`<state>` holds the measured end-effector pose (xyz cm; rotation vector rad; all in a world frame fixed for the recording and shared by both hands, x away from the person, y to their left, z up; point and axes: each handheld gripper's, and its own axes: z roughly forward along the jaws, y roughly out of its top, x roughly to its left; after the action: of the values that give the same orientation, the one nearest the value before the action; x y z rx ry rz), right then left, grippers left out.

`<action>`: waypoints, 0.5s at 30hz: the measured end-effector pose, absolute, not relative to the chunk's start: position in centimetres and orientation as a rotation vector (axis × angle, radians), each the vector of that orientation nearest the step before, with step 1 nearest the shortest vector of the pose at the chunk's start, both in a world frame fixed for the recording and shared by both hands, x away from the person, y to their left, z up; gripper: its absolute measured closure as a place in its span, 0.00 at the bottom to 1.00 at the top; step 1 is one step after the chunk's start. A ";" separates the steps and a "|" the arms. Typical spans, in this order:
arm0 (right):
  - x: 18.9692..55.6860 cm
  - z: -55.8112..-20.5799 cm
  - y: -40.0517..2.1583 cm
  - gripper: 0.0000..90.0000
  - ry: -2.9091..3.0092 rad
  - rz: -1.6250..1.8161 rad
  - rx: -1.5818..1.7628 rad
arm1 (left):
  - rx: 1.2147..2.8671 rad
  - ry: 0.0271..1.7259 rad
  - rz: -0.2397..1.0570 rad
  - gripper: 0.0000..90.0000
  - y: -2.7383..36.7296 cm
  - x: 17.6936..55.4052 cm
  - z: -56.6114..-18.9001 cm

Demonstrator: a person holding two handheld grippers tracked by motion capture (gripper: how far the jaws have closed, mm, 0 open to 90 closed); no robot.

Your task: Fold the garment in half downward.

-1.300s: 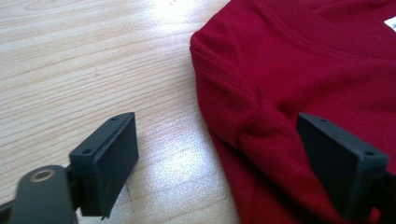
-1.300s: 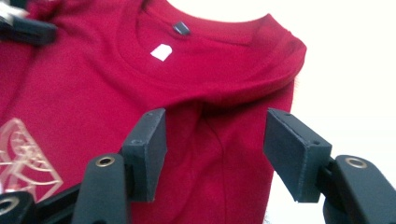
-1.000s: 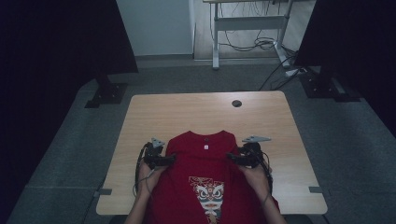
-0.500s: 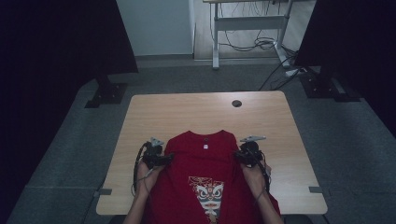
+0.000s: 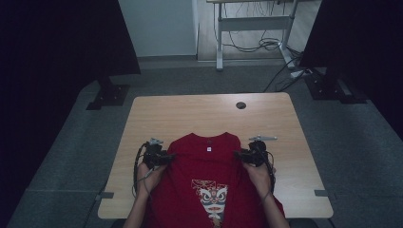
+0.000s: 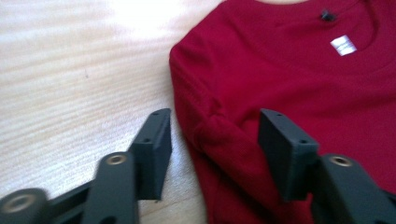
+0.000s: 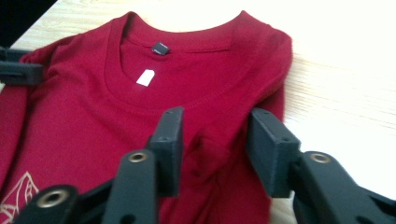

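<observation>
Left gripper closing, right gripper reopening; both straddle shirt shoulder folds, unpinched. Risk: shallow bite, fabric slips.

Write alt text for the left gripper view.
The left gripper's two black jaws straddle the bunched shoulder edge of a red T-shirt lying on a light wooden table, pads apart from the cloth. A white neck label shows at upper right.

The red T-shirt runs past the high view's bottom edge, its printed design partly cut off.
</observation>
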<state>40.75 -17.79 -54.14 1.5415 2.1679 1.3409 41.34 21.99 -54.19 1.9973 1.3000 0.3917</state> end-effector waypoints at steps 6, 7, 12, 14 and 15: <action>40.6 -54.2 -17.3 0.91 2.181 1.252 1.494 | 1.975 1.270 0.425 0.87 22.8 41.0 -53.7; 39.9 -53.7 -17.2 0.91 2.174 1.143 1.414 | 1.975 1.270 0.425 0.87 22.8 41.0 -53.7; 38.3 -52.4 -18.2 0.93 2.144 1.067 1.299 | 1.903 1.167 0.494 0.89 24.0 39.6 -51.8; 37.5 -51.8 -18.8 0.93 2.124 1.048 1.266 | 1.898 1.149 0.521 0.89 24.1 39.2 -51.4; 37.0 -51.5 -19.1 0.93 2.114 1.043 1.253 | 1.898 1.149 0.521 0.89 24.1 39.2 -51.4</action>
<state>37.00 -19.11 -51.46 1.2535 2.1144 1.0432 39.16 24.12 -51.45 1.8981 1.1487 0.5207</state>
